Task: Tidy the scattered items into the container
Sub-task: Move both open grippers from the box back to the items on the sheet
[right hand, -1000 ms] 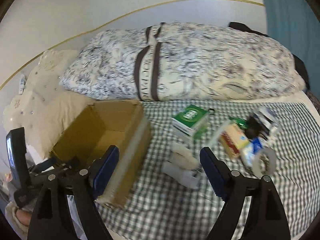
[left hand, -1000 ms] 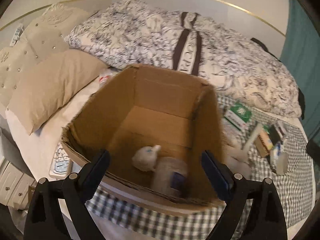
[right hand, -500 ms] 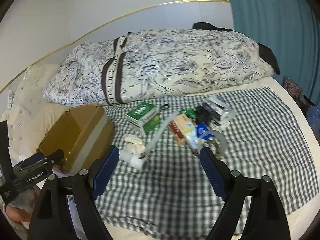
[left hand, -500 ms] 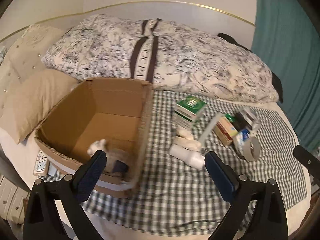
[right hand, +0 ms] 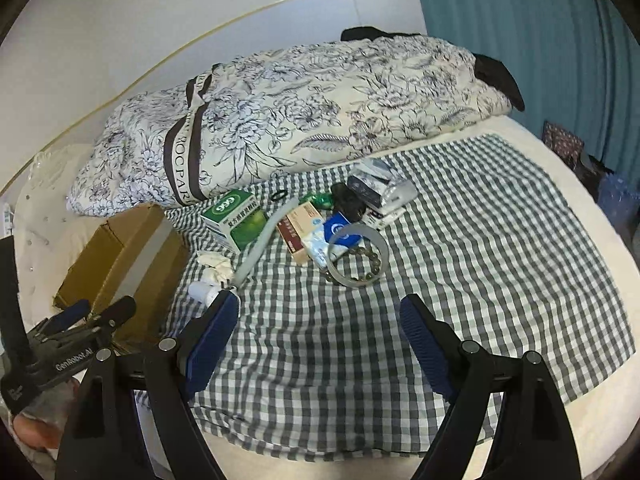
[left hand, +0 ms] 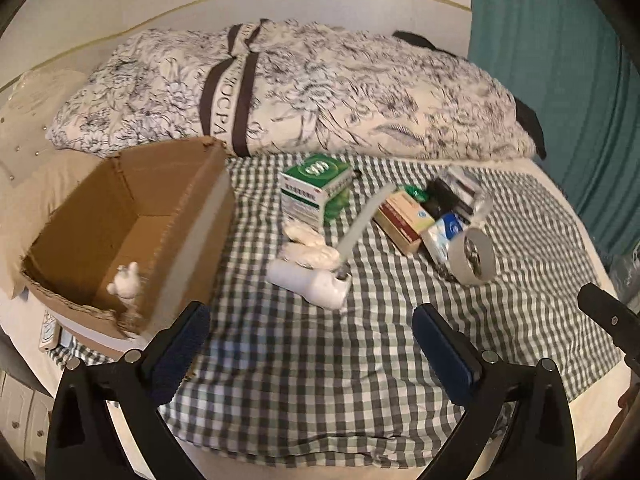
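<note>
Left wrist view: brown cardboard box (left hand: 132,220) sits at the left edge of the green-checked cloth (left hand: 320,360) on the bed, one small white figure (left hand: 127,284) already inside. Scattered pile waits mid-cloth: white plastic bottle (left hand: 308,282), green-and-white carton marked "999" (left hand: 316,188), roll of tape (left hand: 472,256). Left gripper (left hand: 312,340) empty, jaws just opened wide; right gripper (right hand: 320,336) empty, jaws apart. Looks like a reach for the next item, probably the nearby bottle. "ROCPAR" reads on the floral duvet (right hand: 280,120) band.
</note>
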`<state>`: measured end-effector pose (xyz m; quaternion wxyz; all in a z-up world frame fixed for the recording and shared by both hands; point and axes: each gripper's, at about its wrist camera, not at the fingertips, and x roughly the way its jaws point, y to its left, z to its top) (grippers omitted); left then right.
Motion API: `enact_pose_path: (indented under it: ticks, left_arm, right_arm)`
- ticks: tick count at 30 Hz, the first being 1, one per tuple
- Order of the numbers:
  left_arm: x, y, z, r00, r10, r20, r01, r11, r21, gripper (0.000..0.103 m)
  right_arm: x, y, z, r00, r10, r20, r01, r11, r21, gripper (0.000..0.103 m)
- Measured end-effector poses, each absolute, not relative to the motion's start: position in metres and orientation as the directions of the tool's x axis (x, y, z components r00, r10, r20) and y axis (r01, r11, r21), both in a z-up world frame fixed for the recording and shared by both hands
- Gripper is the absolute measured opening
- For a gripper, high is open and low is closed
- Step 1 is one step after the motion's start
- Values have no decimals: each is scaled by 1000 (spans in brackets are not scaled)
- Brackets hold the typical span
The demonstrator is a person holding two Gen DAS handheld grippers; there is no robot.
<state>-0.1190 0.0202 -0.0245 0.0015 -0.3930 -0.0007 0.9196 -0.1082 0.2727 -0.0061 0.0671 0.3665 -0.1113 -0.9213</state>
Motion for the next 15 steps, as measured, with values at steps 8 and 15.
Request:
enact_pose_path:
  ticks: [8, 15]
  left_arm:
    - [-141, 33, -56, -648, -3, -762, -7, -1000, 9, 103]
    - [-170, 32, -89, -606, -35, -795, 30, -999, 21, 103]
  right_arm:
    - [-126, 281, -36, -689, -248, -681, 58, -956, 289, 83]
    - [-160, 289, -61, -661, -255, -706, 54, -954, 294, 83]
